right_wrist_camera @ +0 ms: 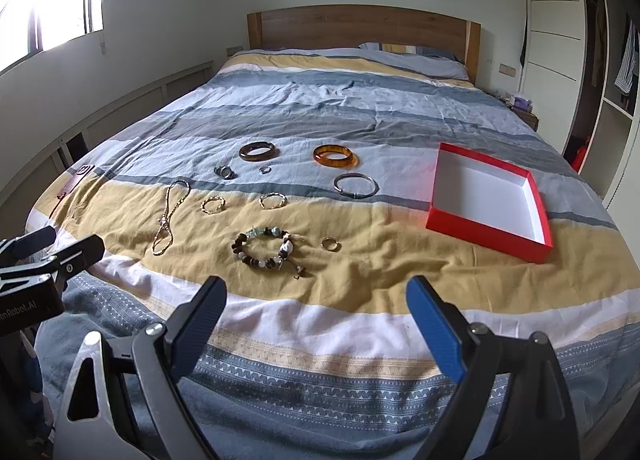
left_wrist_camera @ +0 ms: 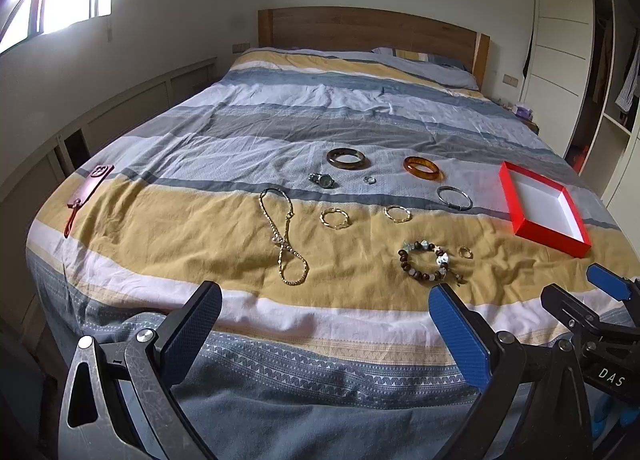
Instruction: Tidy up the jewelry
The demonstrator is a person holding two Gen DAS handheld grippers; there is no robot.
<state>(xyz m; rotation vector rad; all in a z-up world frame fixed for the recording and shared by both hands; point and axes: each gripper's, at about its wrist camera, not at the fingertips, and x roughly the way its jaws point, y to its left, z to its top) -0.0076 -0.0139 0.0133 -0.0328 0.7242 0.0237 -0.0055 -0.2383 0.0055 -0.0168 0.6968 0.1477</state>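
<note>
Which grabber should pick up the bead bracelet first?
Probably the right gripper: the brown and pale beaded bracelet lies straight ahead of its open fingers, and the empty red box sits on its side. The left gripper is open too, but farther over.

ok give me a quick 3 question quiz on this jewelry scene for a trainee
1. True or false: the red box already holds a bangle.
2. Which piece lies nearest the small gold ring? A) watch B) beaded bracelet C) gold necklace
3. Fill in: the left gripper and the right gripper both have their jaws ____.

Key
1. False: the box is empty, and both bangles lie on the bedspread.
2. B
3. open, nothing between them
</note>
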